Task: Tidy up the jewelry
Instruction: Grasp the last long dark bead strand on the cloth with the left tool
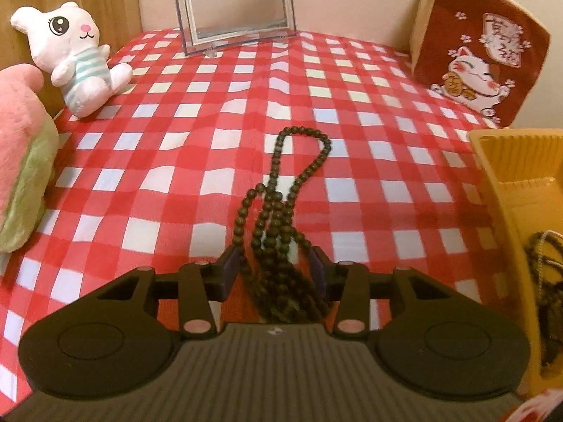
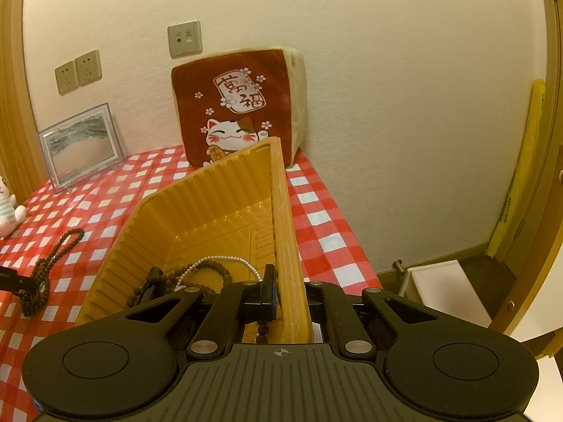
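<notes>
- My left gripper [image 1: 275,270] hung over the red-and-white checked tablecloth [image 1: 169,176], its jaws parted with a bunched dark bead necklace [image 1: 281,211] running between them; I could not tell whether the pads were actually pressing on the beads.
- The far loop of that necklace lay stretched out on the cloth ahead of the fingers, and the strands thickened into a tangle close to the gripper body.
- My right gripper [image 2: 289,292] was clamped on the near rim of a yellow ribbed tray [image 2: 197,197], one finger inside the wall and the other outside it.
- The tray stood tilted, its far corner raised toward the wall.
- Inside the tray, at the low end near my fingers, lay a brown bead bracelet [image 2: 211,272], a thin pearl-like chain [image 2: 225,259] draped across it, and some darker pieces I could not make out.
- From the right wrist view the dark necklace appeared on the cloth to the left of the tray, well apart from it.
- At the back of the table stood a red lucky-cat cushion [image 2: 239,112] and a framed sand picture [image 1: 235,3]; a white plush bunny [image 1: 75,56] sat at the left edge beside a pink-and-green plush [image 1: 21,154].
</notes>
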Demonstrator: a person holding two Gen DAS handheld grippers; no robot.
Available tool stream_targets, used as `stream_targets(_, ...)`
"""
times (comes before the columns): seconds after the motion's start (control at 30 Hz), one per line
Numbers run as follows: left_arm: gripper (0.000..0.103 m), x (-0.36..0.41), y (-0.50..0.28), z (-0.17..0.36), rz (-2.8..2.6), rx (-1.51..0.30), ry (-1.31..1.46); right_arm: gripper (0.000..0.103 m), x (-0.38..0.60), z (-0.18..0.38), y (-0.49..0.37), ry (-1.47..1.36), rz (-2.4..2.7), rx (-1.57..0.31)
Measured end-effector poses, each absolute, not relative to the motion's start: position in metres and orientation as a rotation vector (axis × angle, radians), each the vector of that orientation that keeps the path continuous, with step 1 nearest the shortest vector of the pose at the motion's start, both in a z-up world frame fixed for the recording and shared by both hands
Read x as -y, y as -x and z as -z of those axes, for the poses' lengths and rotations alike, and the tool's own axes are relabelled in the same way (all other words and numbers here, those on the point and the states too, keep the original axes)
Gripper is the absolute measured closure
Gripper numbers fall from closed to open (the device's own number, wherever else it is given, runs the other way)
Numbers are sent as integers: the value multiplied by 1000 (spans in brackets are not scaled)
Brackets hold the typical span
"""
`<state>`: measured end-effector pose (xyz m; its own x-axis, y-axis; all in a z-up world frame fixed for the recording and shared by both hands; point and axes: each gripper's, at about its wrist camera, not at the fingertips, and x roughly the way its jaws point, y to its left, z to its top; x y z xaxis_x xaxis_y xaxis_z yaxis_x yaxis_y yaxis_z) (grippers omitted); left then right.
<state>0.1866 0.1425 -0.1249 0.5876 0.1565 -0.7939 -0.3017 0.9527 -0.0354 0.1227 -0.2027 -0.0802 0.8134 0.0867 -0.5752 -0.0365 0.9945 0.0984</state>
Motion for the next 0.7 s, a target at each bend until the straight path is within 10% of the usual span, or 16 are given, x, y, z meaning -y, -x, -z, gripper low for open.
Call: stream_targets(0.7, 90, -148, -195, 121, -204, -905, 121, 98, 204, 84, -124, -82, -63, -621)
